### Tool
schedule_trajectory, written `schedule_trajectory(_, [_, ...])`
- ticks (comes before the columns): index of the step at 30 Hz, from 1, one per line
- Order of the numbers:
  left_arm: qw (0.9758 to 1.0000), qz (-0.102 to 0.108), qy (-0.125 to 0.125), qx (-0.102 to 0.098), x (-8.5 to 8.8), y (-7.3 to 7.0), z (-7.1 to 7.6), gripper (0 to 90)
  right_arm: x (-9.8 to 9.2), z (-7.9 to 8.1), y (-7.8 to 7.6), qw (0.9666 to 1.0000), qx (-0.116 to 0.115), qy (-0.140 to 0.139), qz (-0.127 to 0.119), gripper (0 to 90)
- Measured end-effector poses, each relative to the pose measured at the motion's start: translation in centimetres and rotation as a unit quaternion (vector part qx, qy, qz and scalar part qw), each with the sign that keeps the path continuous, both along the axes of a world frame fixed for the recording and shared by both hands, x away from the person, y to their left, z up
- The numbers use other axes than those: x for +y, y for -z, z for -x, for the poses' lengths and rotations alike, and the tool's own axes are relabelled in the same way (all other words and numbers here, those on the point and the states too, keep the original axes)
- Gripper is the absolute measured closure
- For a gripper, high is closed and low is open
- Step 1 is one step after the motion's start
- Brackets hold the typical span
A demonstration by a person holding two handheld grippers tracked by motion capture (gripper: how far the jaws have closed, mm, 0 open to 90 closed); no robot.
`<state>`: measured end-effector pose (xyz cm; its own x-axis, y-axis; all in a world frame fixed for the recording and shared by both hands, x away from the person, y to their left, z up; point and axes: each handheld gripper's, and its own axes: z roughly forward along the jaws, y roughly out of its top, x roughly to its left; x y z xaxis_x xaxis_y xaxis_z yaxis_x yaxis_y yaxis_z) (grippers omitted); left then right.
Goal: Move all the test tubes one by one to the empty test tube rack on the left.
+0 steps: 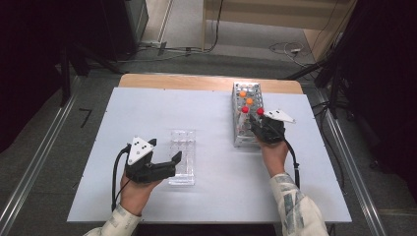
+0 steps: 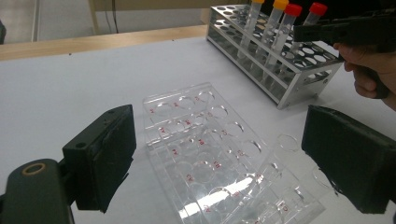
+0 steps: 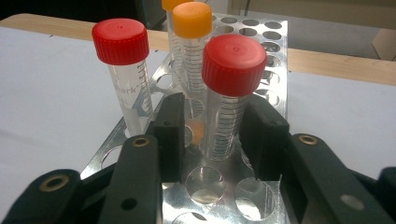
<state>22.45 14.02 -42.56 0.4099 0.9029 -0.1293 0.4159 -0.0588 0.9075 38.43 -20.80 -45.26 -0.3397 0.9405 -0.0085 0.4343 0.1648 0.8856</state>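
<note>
Right gripper point(image 3: 212, 116), at the near end of the metal rack point(image 3: 275, 42): jaws astride a red-capped tube point(image 3: 232, 65) standing upright in its hole, not yet clamped, with a sliver of gap on one side. Black graduation lines printed down that tube, figures too small to read. Beside it, a second red-capped tube point(image 3: 120, 42) with faint lettering ending in "ark". Behind, two orange-capped tubes point(image 3: 191, 19), also graduated.

Left gripper point(image 2: 219, 154): released, jaws spread wide to either side of a clear rack point(image 2: 187, 140) lying flat on the white table point(image 1: 147, 113), well apart from the metal rack. Small red marks beside its wells, unreadable.
</note>
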Motion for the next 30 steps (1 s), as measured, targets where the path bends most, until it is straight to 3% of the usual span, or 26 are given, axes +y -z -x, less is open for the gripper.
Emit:
schedule_trajectory(8, [1.0, -0.004, 0.003, -0.001, -0.1, 0.0, 0.1, 11.5, 0.0, -0.1, 0.3, 1.0, 0.006, 0.006, -0.003, 67.6])
schedule_trajectory(14, [1.0, -0.003, 0.002, -0.002, -0.1, 0.0, 0.1, 11.4, -0.2, 0.1, -0.1, 1.0, -0.003, 0.008, -0.003, 71.2])
schedule_trajectory(24, [1.0, -0.001, 0.002, -0.004, -0.1, -0.1, 0.1, 11.3, -0.8, 2.2, -3.9, 0.9983, -0.053, -0.009, -0.021, 71.2])
schedule_trajectory(30, [1.0, 0.0, 0.002, -0.005, -0.3, -0.2, 0.2, 11.3, -0.7, 4.2, -5.3, 0.997, -0.062, -0.04, -0.023, 71.2])
